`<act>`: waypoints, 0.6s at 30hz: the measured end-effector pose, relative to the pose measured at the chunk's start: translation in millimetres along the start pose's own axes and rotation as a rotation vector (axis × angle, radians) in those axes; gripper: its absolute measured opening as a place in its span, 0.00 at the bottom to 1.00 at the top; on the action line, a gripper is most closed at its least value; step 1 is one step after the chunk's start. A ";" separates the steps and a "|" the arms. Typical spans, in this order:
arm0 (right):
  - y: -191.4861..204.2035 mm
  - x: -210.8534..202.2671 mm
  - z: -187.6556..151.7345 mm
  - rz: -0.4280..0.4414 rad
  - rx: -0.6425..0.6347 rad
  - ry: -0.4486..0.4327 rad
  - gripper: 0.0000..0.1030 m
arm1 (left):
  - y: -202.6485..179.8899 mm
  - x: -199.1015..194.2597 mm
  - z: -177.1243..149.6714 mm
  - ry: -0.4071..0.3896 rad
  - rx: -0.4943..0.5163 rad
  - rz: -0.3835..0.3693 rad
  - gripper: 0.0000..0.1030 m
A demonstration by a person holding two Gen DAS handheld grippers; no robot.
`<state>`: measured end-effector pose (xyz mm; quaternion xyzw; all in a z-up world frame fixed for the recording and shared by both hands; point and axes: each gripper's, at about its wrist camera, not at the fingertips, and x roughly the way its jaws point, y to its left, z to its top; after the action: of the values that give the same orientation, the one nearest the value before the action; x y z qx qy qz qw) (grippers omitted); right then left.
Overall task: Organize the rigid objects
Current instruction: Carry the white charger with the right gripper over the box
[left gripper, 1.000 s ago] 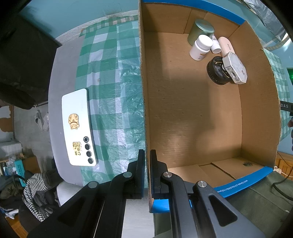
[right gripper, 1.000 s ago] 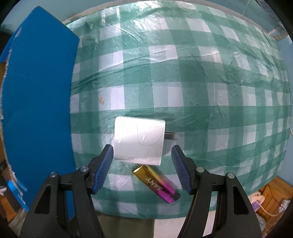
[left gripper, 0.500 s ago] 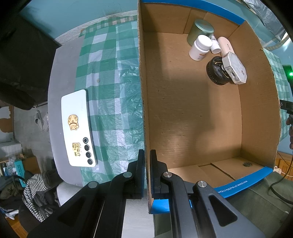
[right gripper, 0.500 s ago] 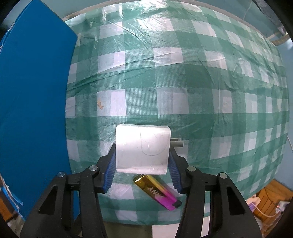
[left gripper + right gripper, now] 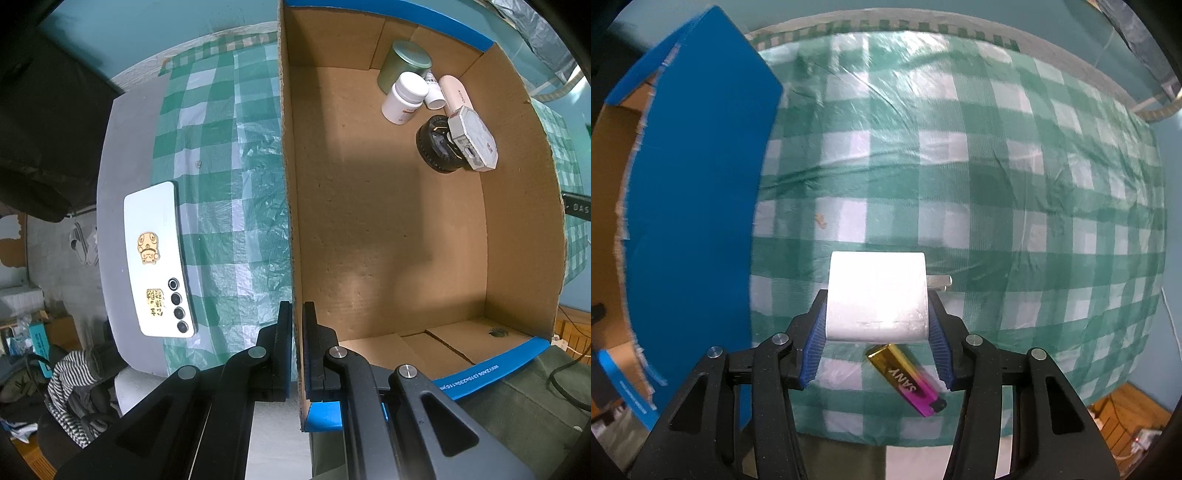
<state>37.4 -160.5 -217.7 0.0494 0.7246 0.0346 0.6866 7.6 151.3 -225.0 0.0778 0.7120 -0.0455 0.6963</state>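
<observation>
My right gripper (image 5: 877, 325) is shut on a white plug charger (image 5: 877, 297) and holds it above the checked cloth, prongs to the right. A gold and pink lighter (image 5: 905, 378) lies on the cloth below it. My left gripper (image 5: 297, 332) is shut on the near left wall of the cardboard box (image 5: 291, 221). In the box's far right corner lie a green tin (image 5: 404, 64), a white pill bottle (image 5: 402, 98), a pink tube (image 5: 456, 94), a black round thing (image 5: 437, 149) and a grey charger (image 5: 472, 138).
A white phone (image 5: 159, 260) lies face down on the cloth left of the box. The box's blue outer wall (image 5: 698, 206) stands left of my right gripper. The green checked cloth (image 5: 997, 184) ends at the table's front edge just behind the lighter.
My right gripper closed on the white charger and lifted it off the cloth, away from the lighter. My left gripper kept its hold on the box wall.
</observation>
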 end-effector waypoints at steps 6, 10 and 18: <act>10.8 -26.3 9.0 0.000 -0.051 -0.024 0.48 | 0.1 0.1 -0.1 -0.001 -0.001 -0.001 0.05; 16.6 -44.4 12.7 0.005 -0.084 -0.042 0.48 | 0.1 0.0 0.0 -0.002 0.001 -0.001 0.05; 23.4 -69.5 19.4 0.025 -0.129 -0.076 0.48 | 1.0 0.3 1.0 -0.002 0.002 -0.001 0.05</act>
<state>60.9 -145.9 -147.1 0.0156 0.6936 0.0878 0.7148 8.8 152.1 -225.3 0.0783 0.7114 -0.0464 0.6969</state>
